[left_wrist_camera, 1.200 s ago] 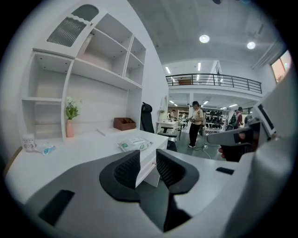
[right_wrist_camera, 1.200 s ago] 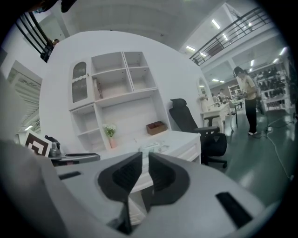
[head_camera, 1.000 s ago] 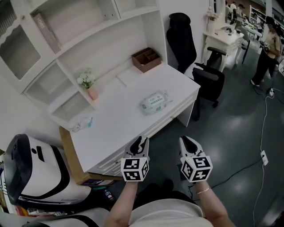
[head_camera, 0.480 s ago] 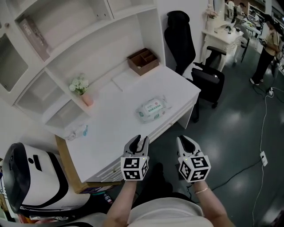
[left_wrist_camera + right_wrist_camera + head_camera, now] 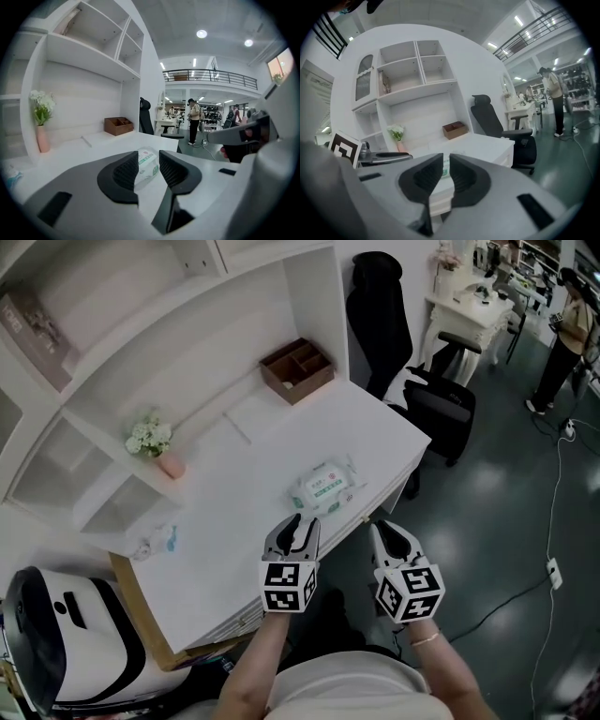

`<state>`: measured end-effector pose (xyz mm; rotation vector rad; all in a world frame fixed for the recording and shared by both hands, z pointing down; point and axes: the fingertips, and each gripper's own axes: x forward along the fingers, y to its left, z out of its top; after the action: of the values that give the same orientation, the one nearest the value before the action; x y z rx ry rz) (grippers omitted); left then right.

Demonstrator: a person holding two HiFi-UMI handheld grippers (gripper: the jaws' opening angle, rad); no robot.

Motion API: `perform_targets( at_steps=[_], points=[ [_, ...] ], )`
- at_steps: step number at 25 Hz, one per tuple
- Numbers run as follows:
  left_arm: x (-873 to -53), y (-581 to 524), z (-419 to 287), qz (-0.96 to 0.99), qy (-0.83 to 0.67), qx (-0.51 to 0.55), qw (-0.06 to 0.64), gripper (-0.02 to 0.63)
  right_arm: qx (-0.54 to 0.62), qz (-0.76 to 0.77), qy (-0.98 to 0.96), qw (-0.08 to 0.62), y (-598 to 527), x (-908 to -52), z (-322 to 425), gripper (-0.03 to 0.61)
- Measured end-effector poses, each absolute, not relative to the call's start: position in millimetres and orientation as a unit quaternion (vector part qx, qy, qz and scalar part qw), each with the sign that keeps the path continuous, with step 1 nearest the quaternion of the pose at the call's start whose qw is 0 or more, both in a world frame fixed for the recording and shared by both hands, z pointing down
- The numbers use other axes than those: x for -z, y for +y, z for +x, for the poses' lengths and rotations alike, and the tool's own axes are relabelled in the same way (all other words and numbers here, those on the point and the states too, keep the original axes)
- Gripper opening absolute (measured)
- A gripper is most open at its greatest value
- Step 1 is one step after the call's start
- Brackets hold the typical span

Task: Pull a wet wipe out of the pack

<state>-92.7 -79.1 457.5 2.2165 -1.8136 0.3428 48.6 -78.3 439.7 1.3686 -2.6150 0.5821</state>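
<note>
The wet wipe pack (image 5: 323,488) lies flat on the desk (image 5: 225,521) just ahead of the left gripper (image 5: 296,525), showing through the gap of its jaws but beyond them. Those jaws have just been opening and hold nothing. The right gripper (image 5: 385,532), beside the left near the desk edge, has its jaws narrowly apart and is also empty. The pack looks soft, light and slick, so it will likely slide or lift. Probably one gripper should pin an end while the other pinches the wipe at the central label flap.
</note>
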Motion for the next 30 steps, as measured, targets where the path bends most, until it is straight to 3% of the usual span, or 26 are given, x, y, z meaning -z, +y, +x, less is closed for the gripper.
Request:
perform_targets(
  at_steps=[14,30],
  points=[
    [-485,-162,-78,0.809,-0.542,-0.194,0.118,0.144,-0.208,0.493,-0.842,0.069,-140,-446,44,0.028],
    [-535,-189,-58,0.816,-0.444,-0.365,0.069,0.172,-0.226,0.521,-0.820,0.073,-151,-459,57,0.028]
  ],
)
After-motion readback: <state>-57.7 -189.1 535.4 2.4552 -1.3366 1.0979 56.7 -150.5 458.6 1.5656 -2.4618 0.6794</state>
